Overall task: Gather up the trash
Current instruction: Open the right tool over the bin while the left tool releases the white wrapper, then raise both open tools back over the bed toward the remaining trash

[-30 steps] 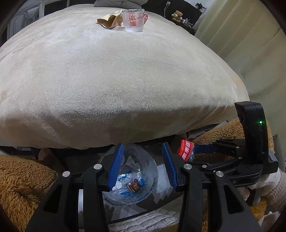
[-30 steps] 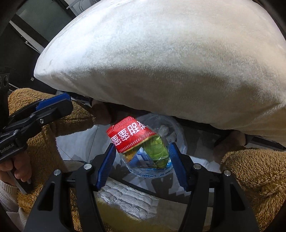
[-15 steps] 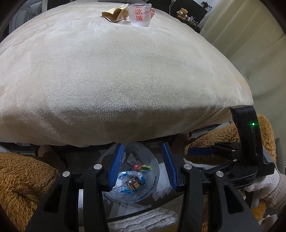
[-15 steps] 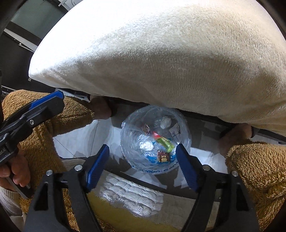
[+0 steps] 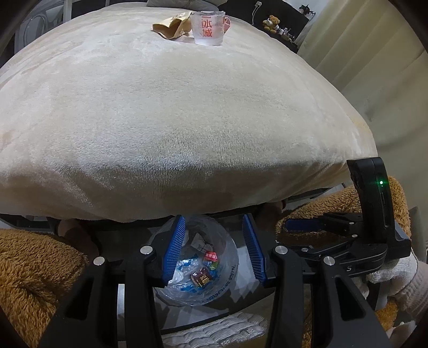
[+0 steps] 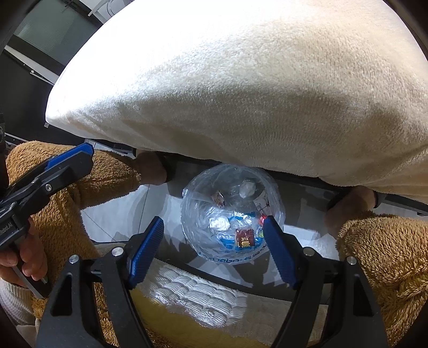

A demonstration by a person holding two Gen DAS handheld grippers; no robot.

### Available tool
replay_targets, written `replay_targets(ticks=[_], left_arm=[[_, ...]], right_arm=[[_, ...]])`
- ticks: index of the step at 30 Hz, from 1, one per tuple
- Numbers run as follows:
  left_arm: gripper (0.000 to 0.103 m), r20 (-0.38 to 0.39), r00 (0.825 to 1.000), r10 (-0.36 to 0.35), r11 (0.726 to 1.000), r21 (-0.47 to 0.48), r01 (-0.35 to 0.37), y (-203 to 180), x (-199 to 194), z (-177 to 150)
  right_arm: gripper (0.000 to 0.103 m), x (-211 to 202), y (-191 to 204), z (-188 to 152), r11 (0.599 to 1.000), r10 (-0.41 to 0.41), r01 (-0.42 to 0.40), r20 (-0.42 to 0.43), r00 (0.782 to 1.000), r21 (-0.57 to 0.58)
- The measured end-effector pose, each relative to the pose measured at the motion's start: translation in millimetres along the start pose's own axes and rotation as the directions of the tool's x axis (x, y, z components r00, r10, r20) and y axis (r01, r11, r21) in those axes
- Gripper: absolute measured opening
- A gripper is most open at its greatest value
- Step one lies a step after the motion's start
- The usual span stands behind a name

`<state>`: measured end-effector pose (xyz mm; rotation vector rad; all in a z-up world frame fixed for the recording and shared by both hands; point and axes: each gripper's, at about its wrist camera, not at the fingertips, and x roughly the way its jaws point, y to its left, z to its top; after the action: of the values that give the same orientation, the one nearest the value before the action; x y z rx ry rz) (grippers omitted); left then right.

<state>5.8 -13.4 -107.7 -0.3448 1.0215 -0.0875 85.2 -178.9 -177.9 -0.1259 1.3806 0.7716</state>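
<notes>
Released by the right gripper (image 6: 214, 251), jaws now wide and empty, the red wrapper (image 5: 210, 257) lies inside the clear bag (image 6: 198, 192). Left gripper (image 5: 212, 246): narrowest, empty. Risk: the bag, apparently unsupported, sags, and the 2 remaining pieces, cup (image 5: 208, 28) and paper (image 5: 171, 25), miss.

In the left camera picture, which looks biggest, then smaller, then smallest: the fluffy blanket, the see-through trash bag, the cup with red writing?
1. Blanket, by far the biggest.
2. Trash bag.
3. Cup, though it sits far from the camera, so it may only look smaller.
</notes>
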Motion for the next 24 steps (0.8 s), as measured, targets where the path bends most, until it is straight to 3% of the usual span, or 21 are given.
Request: replay_targets(ticks=[9,15,19,21,24], left_arm=[[0.044,0.024,1.000,-0.008,1.000,0.015,0.008,-3.6,-8.7,-0.3],[0.044,0.067,0.997,-0.042,0.999,0.005,0.042,-2.5,-23.3,6.0],[0.045,0.106,0.992,-0.063,0.997,0.048,0.058,-8.1,-34.6,17.1],[0.058,0.143,0.987,-0.069,0.996,0.057,0.061,-8.0,-42.9,27.6],[0.059,0.190,0.980,-0.059,0.996,0.084,0.044,-8.1,-52.4,46.7]], right_arm=[[0.076,-33.2,5.3,-5.9,0.999,0.024,-0.018,0.163,0.986,-0.035],[0.076,-73.5,11.5,-10.6,0.995,0.049,-0.019,0.340,0.939,-0.093],[0.076,-96.5,7.5,-1.0,0.995,0.063,-0.022,0.422,0.905,-0.102],[0.076,-106.1,3.8,7.9,0.995,0.063,-0.019,0.452,0.890,-0.101],[0.076,-120.1,-3.6,26.2,0.994,0.057,-0.006,0.482,0.874,-0.105]])
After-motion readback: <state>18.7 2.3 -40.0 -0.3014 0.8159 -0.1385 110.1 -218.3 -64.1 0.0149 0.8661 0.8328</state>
